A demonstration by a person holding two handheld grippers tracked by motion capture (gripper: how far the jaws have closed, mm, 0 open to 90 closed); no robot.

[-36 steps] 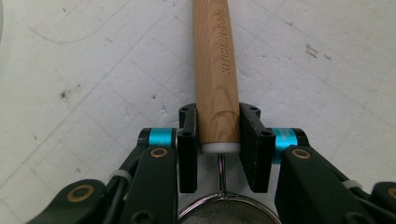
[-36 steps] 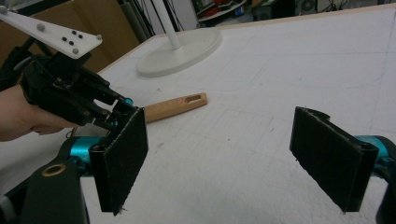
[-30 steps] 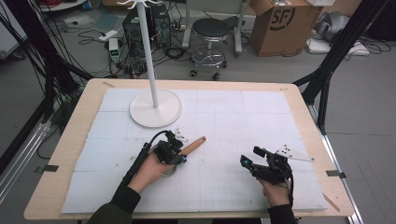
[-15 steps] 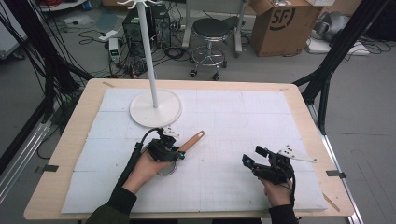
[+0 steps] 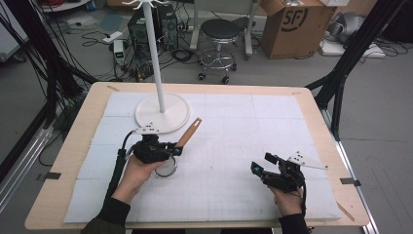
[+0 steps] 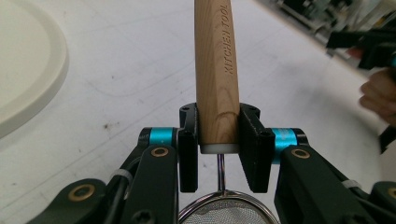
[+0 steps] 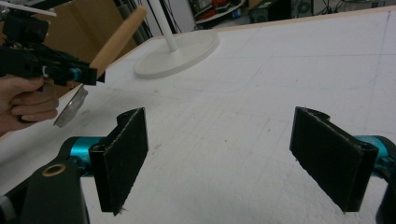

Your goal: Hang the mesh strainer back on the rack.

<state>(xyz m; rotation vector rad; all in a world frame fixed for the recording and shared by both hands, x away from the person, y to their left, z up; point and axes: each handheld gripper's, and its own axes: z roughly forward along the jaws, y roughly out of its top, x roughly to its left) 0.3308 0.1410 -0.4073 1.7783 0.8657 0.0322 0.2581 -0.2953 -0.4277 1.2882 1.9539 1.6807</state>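
At left centre of the high view, the left gripper [image 5: 168, 150] clamps a strainer [image 6: 217, 74] by its wooden handle, above the mat [image 5: 234, 126]. Lower right, the right gripper [image 5: 260, 167] gapes empty.

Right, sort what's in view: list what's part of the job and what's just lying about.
In the job:
- strainer, its wooden handle clamped in the left gripper
- white hook stand, probably where it goes
- right gripper, open and empty

Lying about:
- stool
- cardboard box
- floor cables
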